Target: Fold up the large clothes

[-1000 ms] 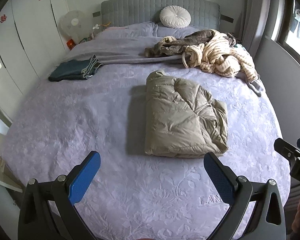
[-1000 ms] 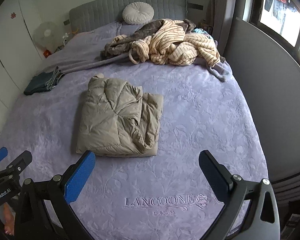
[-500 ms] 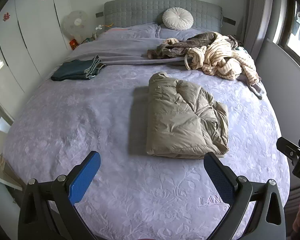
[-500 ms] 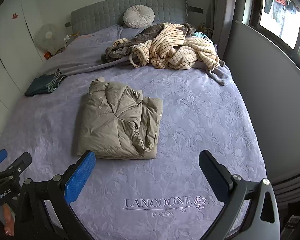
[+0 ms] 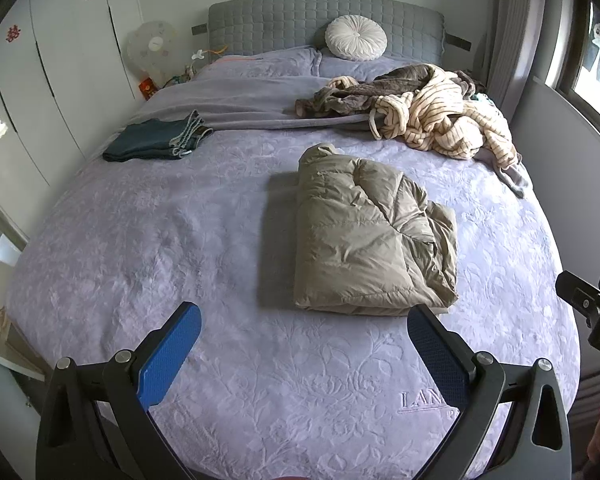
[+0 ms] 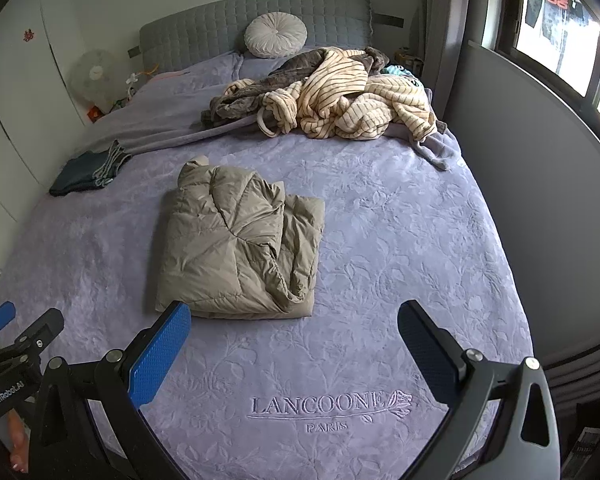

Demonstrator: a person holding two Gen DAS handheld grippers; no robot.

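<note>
Ahead of both grippers, on the lilac bedspread, the khaki puffer jacket is seen lying as a folded bundle, its long axis running away from the cameras toward the headboard. From the left gripper the bundle is placed forward and a touch to the right; from the right gripper it is placed forward and to the left, so it sits roughly between the two, apart from both. Neither can be called clearly nearer. Both tools are held low over the foot of the bed, level, pointing up the mattress, fingers spread wide with nothing between them. The jacket looks done, judging by its tidy shape. Next in line, probably, is the heap of striped and brown garments piled well beyond it on the right side near the round cushion; that pile is judged closer to the right gripper's side. Folded jeans are parked far left.
</note>
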